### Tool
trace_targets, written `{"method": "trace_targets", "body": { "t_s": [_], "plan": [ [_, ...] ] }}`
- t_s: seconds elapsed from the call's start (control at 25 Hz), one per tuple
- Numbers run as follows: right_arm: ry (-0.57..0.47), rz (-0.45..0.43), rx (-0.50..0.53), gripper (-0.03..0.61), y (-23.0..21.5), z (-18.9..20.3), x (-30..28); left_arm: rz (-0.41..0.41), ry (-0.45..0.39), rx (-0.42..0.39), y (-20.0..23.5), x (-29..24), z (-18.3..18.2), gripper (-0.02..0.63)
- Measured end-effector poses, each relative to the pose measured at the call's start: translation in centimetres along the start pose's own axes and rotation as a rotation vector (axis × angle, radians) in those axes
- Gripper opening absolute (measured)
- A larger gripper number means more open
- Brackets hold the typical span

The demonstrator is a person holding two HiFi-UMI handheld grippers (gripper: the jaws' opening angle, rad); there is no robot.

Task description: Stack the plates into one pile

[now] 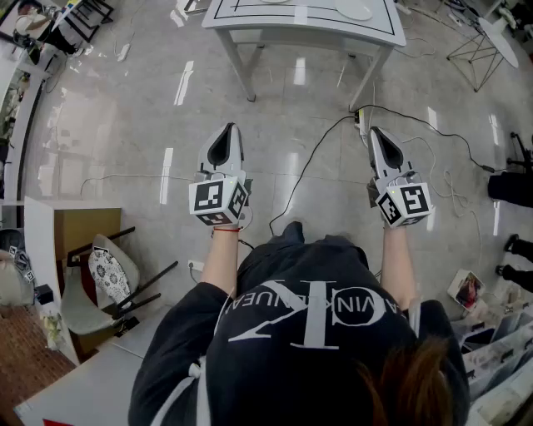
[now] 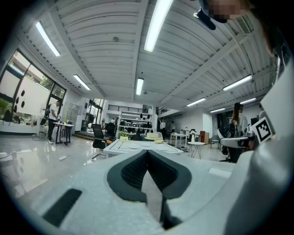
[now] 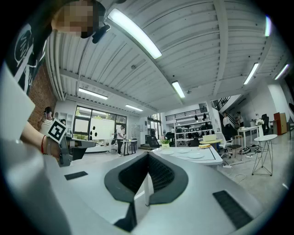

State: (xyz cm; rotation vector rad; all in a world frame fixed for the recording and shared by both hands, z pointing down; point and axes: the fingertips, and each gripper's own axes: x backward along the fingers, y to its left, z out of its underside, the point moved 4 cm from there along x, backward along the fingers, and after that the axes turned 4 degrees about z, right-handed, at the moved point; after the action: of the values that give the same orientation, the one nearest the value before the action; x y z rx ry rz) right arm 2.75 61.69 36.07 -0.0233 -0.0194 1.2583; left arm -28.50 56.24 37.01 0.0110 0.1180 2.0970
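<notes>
A white table (image 1: 308, 32) stands ahead of me on the glossy floor, with a white plate (image 1: 354, 10) near its right end. In the left gripper view its plates (image 2: 133, 146) are small and far off. The right gripper view shows several plates (image 3: 196, 155) spread on the tabletop. My left gripper (image 1: 231, 126) and right gripper (image 1: 375, 131) are held level at waist height, side by side and well short of the table. Both point at it. The jaws of the left gripper (image 2: 148, 151) and the right gripper (image 3: 148, 153) are shut with nothing between them.
A black cable (image 1: 316, 158) runs over the floor from a power strip (image 1: 362, 121) by the table leg. A chair (image 1: 108, 283) and a wooden cabinet (image 1: 83, 225) stand at my left. A round side table (image 3: 266, 137) is right of the table. People stand far back.
</notes>
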Motion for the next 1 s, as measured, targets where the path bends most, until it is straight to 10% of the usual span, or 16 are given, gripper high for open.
{"method": "trace_targets", "body": {
  "t_s": [1.0],
  "plan": [
    [0.027, 0.033, -0.023, 0.001, 0.3, 0.9, 0.4, 0.007, 0.016, 0.02, 1.7, 0.4, 0.9, 0.009]
  ]
}}
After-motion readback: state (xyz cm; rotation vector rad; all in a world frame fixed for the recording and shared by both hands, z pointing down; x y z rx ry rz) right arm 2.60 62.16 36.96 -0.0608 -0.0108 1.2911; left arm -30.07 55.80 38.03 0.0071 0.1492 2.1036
